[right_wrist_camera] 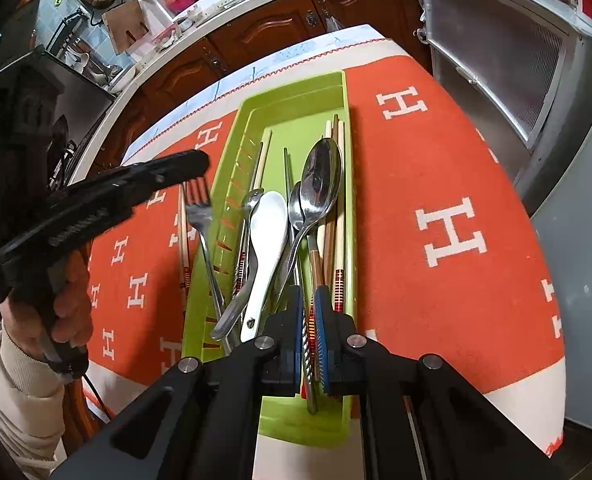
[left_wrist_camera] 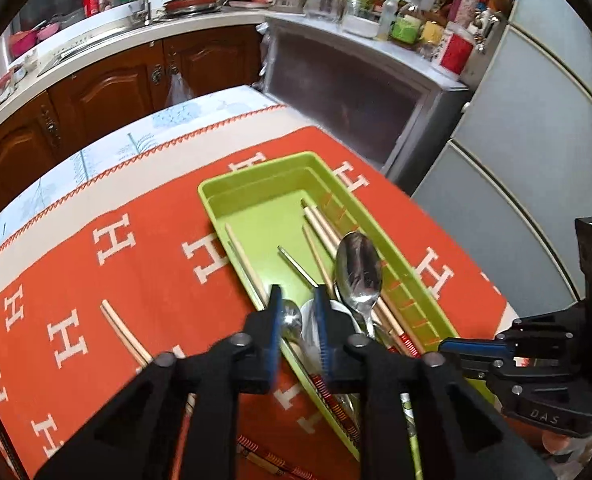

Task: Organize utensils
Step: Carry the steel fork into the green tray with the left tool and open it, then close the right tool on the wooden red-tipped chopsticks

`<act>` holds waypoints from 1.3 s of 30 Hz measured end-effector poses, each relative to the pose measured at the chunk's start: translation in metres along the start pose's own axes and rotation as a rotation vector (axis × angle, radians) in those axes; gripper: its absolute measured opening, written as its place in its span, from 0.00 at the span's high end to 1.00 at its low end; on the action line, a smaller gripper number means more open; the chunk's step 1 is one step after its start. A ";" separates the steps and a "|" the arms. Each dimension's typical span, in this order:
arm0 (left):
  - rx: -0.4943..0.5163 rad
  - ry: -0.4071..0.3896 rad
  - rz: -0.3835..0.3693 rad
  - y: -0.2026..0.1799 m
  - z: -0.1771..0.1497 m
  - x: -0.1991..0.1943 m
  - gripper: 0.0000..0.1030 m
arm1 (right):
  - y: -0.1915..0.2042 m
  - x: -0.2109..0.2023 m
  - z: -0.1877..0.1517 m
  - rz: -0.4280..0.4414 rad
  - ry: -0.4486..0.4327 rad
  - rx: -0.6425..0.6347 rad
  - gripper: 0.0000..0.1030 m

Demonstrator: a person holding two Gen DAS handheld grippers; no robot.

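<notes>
On the worktop, an orange cloth [right_wrist_camera: 436,152] patterned with white H letters carries a long green tray [right_wrist_camera: 346,92] of cutlery. Inside the tray lie a large steel spoon [right_wrist_camera: 322,176], a white ceramic spoon [right_wrist_camera: 267,224], smaller steel spoons and several wooden chopsticks [right_wrist_camera: 338,240] with red-banded ends. A steel fork [right_wrist_camera: 199,216] lies on the cloth just beside the tray's left wall, with one more chopstick [left_wrist_camera: 123,334] next to it.

Low over the tray's near end, the right gripper [right_wrist_camera: 310,300] has its jaws almost pressed together, pinching thin handles, one twisted steel and one red-banded. To the left, a hand [right_wrist_camera: 61,304] in a cream sleeve [right_wrist_camera: 19,384] holds the left gripper [left_wrist_camera: 298,304] angled down over the tray's left side. Its jaws are spread slightly, and no utensil is pinched between them; spoon bowls show in the gap beyond.
</notes>
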State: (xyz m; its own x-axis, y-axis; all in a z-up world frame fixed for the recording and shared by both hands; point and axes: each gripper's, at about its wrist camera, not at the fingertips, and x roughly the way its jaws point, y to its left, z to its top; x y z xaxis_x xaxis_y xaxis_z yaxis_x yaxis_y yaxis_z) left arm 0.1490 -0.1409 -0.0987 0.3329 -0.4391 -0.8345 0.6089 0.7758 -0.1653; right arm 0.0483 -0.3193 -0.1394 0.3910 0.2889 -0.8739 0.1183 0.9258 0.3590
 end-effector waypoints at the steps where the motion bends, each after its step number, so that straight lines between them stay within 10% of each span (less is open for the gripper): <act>1: -0.008 -0.003 0.003 0.000 -0.001 0.000 0.78 | 0.000 0.001 0.000 -0.001 0.001 0.001 0.93; 16: -0.246 -0.079 0.069 0.027 -0.043 -0.070 0.55 | 0.016 0.009 0.001 0.029 0.003 -0.013 0.87; 20: -0.298 -0.101 0.118 0.036 -0.057 -0.090 0.35 | 0.030 0.007 0.001 0.053 0.006 -0.036 0.85; 32: -0.388 -0.163 0.258 0.073 -0.080 -0.129 0.24 | 0.106 0.009 0.019 0.135 0.048 -0.186 0.84; 39: -0.438 -0.052 0.306 0.095 -0.103 -0.106 0.24 | 0.158 0.036 0.042 0.074 0.121 -0.282 0.84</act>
State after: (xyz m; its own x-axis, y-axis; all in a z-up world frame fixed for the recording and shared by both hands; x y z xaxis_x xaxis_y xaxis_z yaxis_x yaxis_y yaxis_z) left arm 0.0974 0.0259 -0.0800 0.4901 -0.1767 -0.8536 0.1252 0.9833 -0.1317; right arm 0.1195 -0.1731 -0.1001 0.2753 0.3694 -0.8876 -0.1708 0.9273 0.3330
